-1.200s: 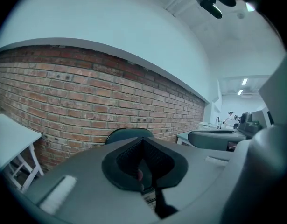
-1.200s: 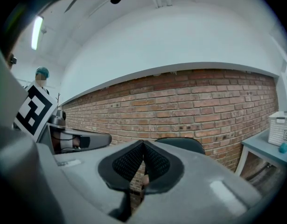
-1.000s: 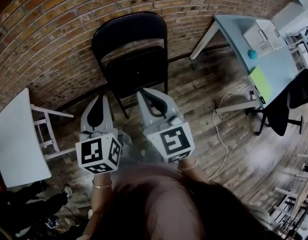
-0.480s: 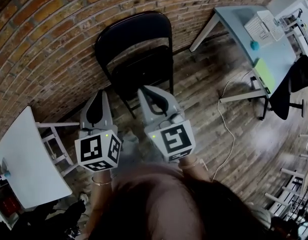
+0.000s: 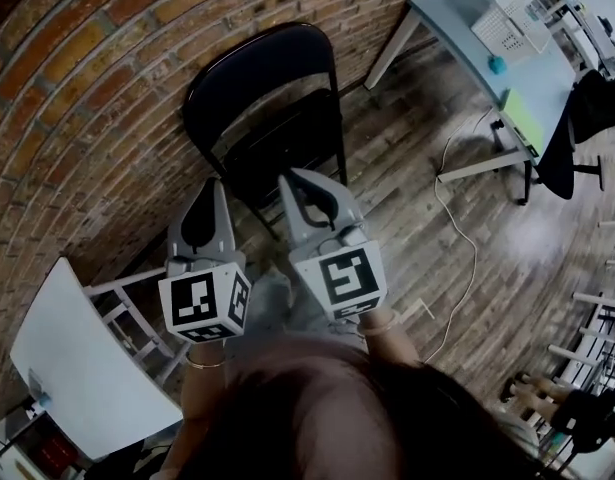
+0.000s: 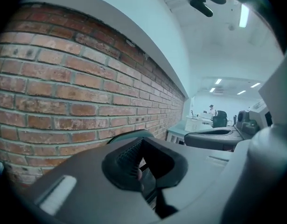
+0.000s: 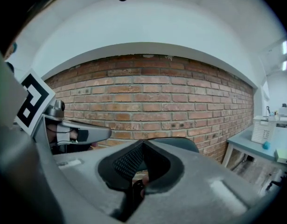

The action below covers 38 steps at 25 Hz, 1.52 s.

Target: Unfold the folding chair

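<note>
A black folding chair (image 5: 269, 96) leans folded against the brick wall (image 5: 77, 108), its seat flat against the frame. Both grippers point at it from the near side. My left gripper (image 5: 215, 184) is shut and empty, its tip just left of the chair's lower legs. My right gripper (image 5: 292, 176) is shut and empty, its tip in front of the seat's lower edge. Whether either touches the chair I cannot tell. Over the shut jaws of the left gripper (image 6: 142, 146) and the right gripper (image 7: 142, 144), the chair's rounded top (image 6: 129, 134) (image 7: 180, 144) shows in each gripper view.
A small white table (image 5: 82, 368) stands at the lower left beside the wall. A grey-blue desk (image 5: 487, 53) with a white basket (image 5: 505, 23) is at the upper right, a black office chair (image 5: 587, 118) next to it. A white cable (image 5: 457, 228) runs across the wooden floor.
Both grippers have moved forward toward the chair, side by side, and remain shut. The chair has not moved.
</note>
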Each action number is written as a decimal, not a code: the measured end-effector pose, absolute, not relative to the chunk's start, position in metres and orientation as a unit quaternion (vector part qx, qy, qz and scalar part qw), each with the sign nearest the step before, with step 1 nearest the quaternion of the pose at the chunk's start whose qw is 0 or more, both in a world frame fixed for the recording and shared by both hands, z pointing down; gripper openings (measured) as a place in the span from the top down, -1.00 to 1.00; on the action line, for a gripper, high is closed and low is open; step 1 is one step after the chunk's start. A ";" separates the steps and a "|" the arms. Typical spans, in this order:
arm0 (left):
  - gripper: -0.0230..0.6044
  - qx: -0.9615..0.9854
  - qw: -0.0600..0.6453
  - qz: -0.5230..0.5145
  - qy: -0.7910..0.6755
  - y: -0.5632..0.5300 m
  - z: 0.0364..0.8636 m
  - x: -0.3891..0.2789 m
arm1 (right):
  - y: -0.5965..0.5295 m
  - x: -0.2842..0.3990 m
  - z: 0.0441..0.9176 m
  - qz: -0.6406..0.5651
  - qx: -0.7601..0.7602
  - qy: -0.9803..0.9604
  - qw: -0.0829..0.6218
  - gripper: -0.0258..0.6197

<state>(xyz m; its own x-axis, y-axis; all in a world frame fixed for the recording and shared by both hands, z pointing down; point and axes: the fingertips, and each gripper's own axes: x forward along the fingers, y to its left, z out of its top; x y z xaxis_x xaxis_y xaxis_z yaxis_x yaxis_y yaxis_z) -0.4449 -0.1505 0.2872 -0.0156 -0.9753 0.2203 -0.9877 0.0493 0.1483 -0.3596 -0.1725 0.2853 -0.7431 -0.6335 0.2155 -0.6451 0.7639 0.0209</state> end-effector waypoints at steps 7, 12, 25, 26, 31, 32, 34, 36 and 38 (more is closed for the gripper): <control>0.93 0.727 0.133 0.025 -0.673 -0.172 0.300 -0.451 | -0.183 -0.367 0.300 0.028 0.383 -0.916 0.117 0.91; 0.93 0.740 0.122 0.025 -0.661 -0.190 0.302 -0.458 | -0.196 -0.366 0.313 0.032 0.397 -0.909 0.118 0.91; 0.93 0.733 0.103 0.030 -0.671 -0.257 0.316 -0.488 | -0.252 -0.368 0.364 0.051 0.408 -0.902 0.132 0.91; 0.89 0.733 0.103 0.032 -0.672 -0.262 0.318 -0.489 | -0.256 -0.369 0.368 0.056 0.407 -0.902 0.134 0.91; 0.77 0.729 0.110 0.042 -0.675 -0.286 0.330 -0.493 | -0.279 -0.369 0.394 0.084 0.408 -0.898 0.142 0.85; 0.74 0.728 0.112 0.045 -0.675 -0.290 0.334 -0.494 | -0.283 -0.369 0.400 0.090 0.409 -0.897 0.144 0.85; 0.72 0.727 0.116 0.052 -0.675 -0.298 0.341 -0.498 | -0.292 -0.369 0.412 0.103 0.409 -0.895 0.148 0.84; 0.64 0.723 0.119 0.058 -0.678 -0.305 0.348 -0.504 | -0.301 -0.370 0.424 0.116 0.408 -0.893 0.152 0.83; 0.60 0.717 0.125 0.060 -0.683 -0.310 0.356 -0.512 | -0.310 -0.370 0.435 0.129 0.408 -0.890 0.156 0.81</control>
<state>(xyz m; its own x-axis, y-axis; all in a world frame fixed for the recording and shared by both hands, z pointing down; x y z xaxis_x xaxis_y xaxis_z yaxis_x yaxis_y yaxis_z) -0.5120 -0.3104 0.3561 0.0587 -0.9647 0.2568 -0.9945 -0.0343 0.0985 -0.3702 -0.3096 0.4355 -0.6190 -0.6857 0.3831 -0.7662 0.6344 -0.1025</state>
